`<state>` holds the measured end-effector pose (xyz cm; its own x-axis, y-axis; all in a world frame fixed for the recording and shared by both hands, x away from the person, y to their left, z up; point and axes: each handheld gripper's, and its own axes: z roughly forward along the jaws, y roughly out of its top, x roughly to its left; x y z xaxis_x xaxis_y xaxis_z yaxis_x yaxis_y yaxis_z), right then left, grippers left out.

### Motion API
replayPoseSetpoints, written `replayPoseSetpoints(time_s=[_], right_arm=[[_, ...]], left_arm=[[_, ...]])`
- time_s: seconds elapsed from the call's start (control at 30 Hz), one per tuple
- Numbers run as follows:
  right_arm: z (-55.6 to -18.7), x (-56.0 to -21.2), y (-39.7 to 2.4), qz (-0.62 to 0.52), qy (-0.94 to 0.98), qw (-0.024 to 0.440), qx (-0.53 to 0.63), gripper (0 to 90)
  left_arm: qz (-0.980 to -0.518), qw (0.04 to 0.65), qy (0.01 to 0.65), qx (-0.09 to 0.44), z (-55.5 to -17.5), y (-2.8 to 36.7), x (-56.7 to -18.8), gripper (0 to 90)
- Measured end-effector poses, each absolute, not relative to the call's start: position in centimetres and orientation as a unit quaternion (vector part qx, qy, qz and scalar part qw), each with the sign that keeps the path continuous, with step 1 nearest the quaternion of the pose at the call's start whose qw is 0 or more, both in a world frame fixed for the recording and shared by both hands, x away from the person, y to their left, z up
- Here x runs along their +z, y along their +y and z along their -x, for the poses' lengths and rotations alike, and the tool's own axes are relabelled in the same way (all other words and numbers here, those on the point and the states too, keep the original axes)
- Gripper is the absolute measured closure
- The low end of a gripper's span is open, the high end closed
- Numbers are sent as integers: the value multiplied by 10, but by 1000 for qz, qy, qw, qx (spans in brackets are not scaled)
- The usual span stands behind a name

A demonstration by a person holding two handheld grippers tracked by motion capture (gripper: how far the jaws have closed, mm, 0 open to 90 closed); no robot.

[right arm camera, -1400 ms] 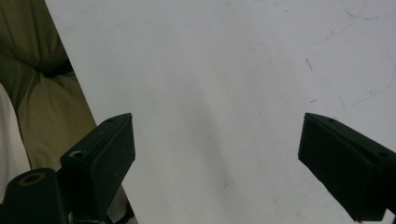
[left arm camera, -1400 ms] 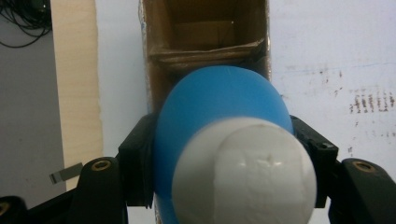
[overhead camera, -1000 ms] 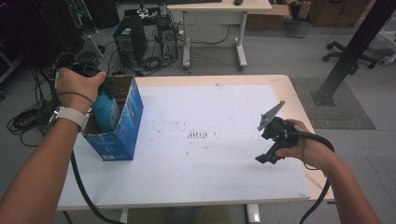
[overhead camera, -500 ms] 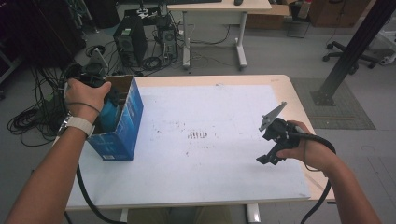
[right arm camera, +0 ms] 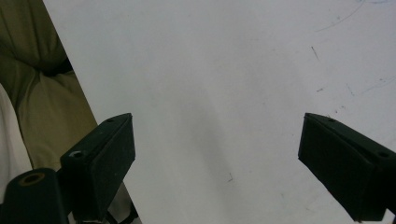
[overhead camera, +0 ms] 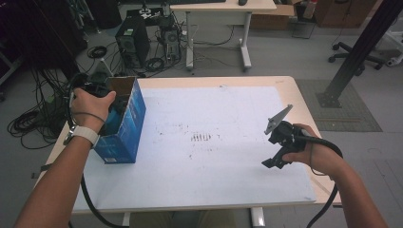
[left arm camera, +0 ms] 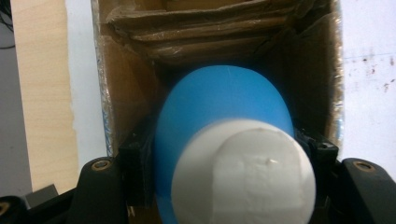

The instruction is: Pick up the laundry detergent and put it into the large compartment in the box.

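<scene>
A blue cardboard box (overhead camera: 127, 126) with an open top stands at the table's left edge. My left gripper (overhead camera: 110, 110) reaches down into it, shut on a blue bottle with a white cap (left arm camera: 223, 154). The bottle points into the box's brown inside (left arm camera: 140, 79), its cap toward the camera. My right gripper (overhead camera: 272, 161) hovers over the white sheet (overhead camera: 214, 142) near the table's right front. Its jaws stand wide open (right arm camera: 215, 154) with nothing between them.
The white sheet covers most of the wooden table (overhead camera: 304, 95) and bears small dark marks (overhead camera: 202, 137) in the middle. Beyond the table are a computer tower (overhead camera: 130, 40), cables, another desk (overhead camera: 223, 7) and a black post (overhead camera: 356, 52) at the right.
My left hand with the blue bottle has moved forward and down into the box's opening. The right gripper has stayed in place.
</scene>
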<state>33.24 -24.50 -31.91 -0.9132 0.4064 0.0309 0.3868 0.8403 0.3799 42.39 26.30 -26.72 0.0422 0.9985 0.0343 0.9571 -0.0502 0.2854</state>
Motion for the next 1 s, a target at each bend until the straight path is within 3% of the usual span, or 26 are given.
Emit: replayPoseSetpoints(time_s=[1.0], right_arm=[[-335, -322, -239, -203, 960, 21, 190, 110]], left_arm=[[-716, 99, 684, 100, -423, 273, -282, 370]])
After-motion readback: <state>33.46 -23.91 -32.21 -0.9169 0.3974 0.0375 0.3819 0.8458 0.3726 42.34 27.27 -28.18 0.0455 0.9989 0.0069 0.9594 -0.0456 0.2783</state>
